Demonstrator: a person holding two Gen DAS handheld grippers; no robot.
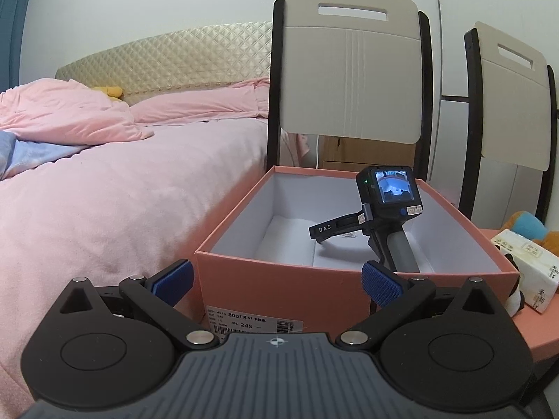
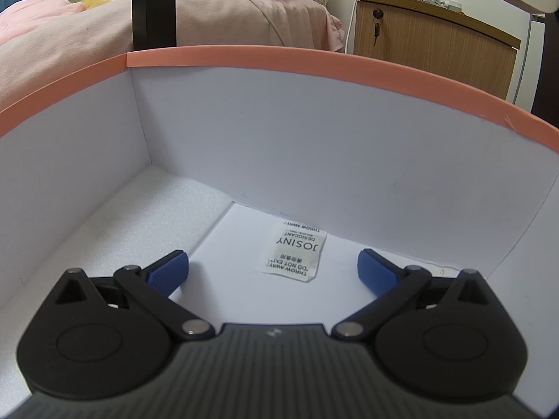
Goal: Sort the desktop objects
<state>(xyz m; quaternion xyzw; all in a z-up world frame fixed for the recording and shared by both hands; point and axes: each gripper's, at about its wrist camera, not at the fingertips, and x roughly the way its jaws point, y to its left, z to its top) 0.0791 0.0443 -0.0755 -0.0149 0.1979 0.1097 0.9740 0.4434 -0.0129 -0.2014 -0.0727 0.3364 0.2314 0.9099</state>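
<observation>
**Right gripper down inside the shoe box, left one waiting at its front wall**

The right gripper (image 2: 273,269) is lowered into the open salmon-pink shoe box (image 1: 279,279), tilted forward and down toward the white floor. In the left wrist view its body (image 1: 384,202) shows within the box near the far right side, small screen lit and facing back, handle slanting down to the right. Its blue-padded fingers (image 2: 167,272) are spread wide and hold nothing.

A desiccant sachet (image 2: 292,255) lies flat on the box floor, just ahead of the right fingertips and roughly centred in the gap between them, touching neither pad. Its long axis runs away from the gripper toward the far wall (image 2: 314,157), leaning slightly right; the printed text reads upside down from this side. Its far end sits close to the foot of that wall. A strip of white foam (image 2: 157,216) lines the floor to the left.

The left gripper (image 1: 277,281) is held outside the box, level and facing its labelled front wall. Its fingers (image 1: 174,279) are also spread wide and empty.

The box rests on a pink table (image 1: 545,321). A tissue pack (image 1: 527,269) and a plush toy (image 1: 531,227) lie to the right of the box. Two chairs (image 1: 349,70) stand behind it, with a pink bed (image 1: 122,192) at left.
</observation>
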